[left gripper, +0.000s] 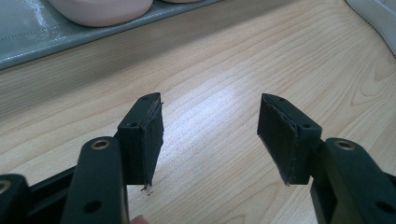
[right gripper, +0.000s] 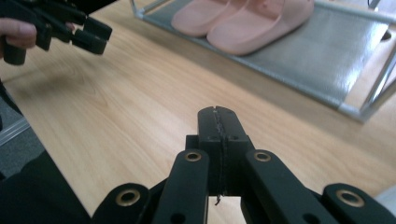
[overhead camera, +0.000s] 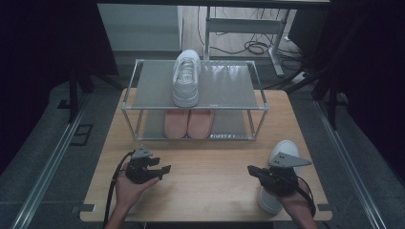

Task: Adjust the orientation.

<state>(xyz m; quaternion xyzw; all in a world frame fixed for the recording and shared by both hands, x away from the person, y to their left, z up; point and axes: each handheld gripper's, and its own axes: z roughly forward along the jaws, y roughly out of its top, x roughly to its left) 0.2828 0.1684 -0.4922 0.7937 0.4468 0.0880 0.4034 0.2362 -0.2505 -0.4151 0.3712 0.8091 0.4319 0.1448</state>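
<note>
A white sneaker (overhead camera: 186, 78) stands on the top shelf of a metal shoe rack (overhead camera: 229, 88). A pair of pink slippers (overhead camera: 188, 123) lies on the lower shelf. A second white sneaker (overhead camera: 286, 149) rests on the wooden table at the right, partly hidden by the hand holding my right gripper (overhead camera: 250, 170), which is shut with nothing in it and points left. My left gripper (overhead camera: 164, 169) hovers at the table's left front, open and empty. In the left gripper view the jaws (left gripper: 210, 135) stand wide apart over bare wood. The right gripper (right gripper: 218, 116) has its pads pressed together.
The wooden table (overhead camera: 210, 176) stretches between the two grippers. In the right gripper view, the slippers (right gripper: 243, 18) and the rack's lower shelf (right gripper: 317, 56) lie ahead, with the left gripper (right gripper: 84, 32) at upper left. Dark floor and cables surround the table.
</note>
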